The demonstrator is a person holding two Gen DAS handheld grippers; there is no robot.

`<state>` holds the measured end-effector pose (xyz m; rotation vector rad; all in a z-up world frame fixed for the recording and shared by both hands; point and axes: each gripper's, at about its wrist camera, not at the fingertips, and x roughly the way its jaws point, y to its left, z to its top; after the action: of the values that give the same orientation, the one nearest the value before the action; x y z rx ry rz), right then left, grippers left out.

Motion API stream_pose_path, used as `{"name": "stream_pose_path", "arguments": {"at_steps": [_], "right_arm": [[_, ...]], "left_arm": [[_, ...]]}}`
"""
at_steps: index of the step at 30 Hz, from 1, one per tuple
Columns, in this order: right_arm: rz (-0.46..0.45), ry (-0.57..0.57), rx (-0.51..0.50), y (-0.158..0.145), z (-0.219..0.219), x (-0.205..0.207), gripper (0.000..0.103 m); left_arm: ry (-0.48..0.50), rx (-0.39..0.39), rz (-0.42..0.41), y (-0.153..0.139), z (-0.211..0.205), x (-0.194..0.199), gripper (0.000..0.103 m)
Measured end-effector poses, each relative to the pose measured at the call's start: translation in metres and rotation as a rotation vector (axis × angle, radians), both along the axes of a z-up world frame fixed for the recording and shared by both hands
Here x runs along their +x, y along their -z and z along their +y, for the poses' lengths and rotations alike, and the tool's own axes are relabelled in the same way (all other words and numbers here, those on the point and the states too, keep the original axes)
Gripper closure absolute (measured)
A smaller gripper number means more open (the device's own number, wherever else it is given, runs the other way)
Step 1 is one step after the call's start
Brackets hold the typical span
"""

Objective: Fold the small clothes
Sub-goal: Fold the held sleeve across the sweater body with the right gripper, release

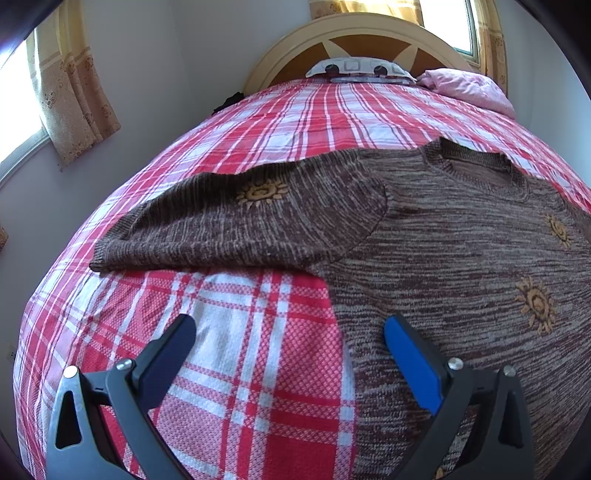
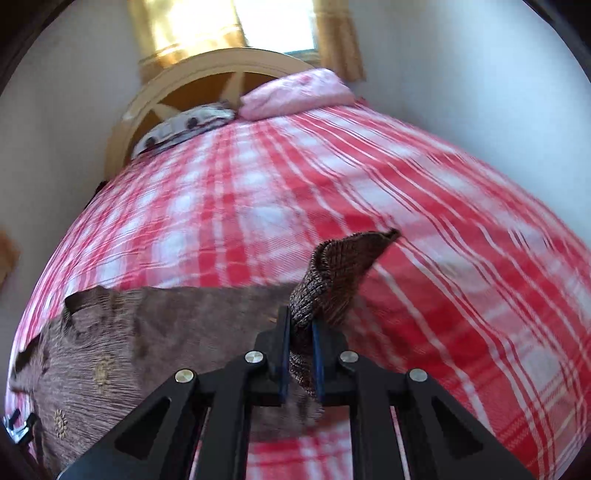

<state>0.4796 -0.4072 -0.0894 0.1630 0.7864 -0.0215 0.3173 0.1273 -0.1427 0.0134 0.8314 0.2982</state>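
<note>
A: Item one, brown knit sweater [image 1: 461,236]. Location?
B: Flat on the red-and-white plaid bedspread [image 1: 236,347], well short of the arched headboard [image 1: 354,33]. One sleeve [image 1: 229,225] spread out sideways from the body, neckline toward the headboard.
A: Left gripper [image 1: 290,328]?
B: Jaws spread wide, nothing between them; hovering over the sweater's side edge, one finger above plaid, one above knit.
A: Right gripper [image 2: 300,343]?
B: Clenched on the other sleeve's cuff [image 2: 332,273], which is lifted off the bedspread. View blurred.
A: Sundries?
B: Patterned pillow [image 1: 360,68] against the headboard, pink pillow [image 1: 469,86] beside it.
</note>
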Motion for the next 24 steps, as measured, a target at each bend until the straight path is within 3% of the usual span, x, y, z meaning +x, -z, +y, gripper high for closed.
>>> {"name": "stream_pose_path", "arguments": {"at_steps": [9, 15, 19, 21, 23, 24], "right_arm": [[-0.037, -0.265, -0.112, -0.011, 0.126, 0.002, 0.093], [0.005, -0.407, -0.161, 0.018, 0.192, -0.008, 0.093], [0.118, -0.533, -0.138, 0.053, 0.222, -0.011, 0.093], [0.149, -0.579, -0.144, 0.063, 0.228, -0.016, 0.085], [0.158, -0.642, -0.072, 0.063, 0.223, -0.023, 0.046], [0.145, -0.659, -0.024, 0.060, 0.212, -0.030, 0.041]], "left_arm": [[-0.002, -0.005, -0.001, 0.000, 0.000, 0.000, 0.000], [0.001, -0.009, 0.004, 0.001, 0.000, 0.001, 0.000], [0.027, -0.038, 0.016, 0.000, 0.001, 0.001, 0.000], [0.025, -0.055, 0.013, -0.006, 0.001, -0.003, 0.000], [0.051, -0.050, -0.001, -0.017, -0.006, -0.008, 0.000], [0.077, -0.036, -0.019, -0.026, -0.014, -0.010, 0.000]]}}
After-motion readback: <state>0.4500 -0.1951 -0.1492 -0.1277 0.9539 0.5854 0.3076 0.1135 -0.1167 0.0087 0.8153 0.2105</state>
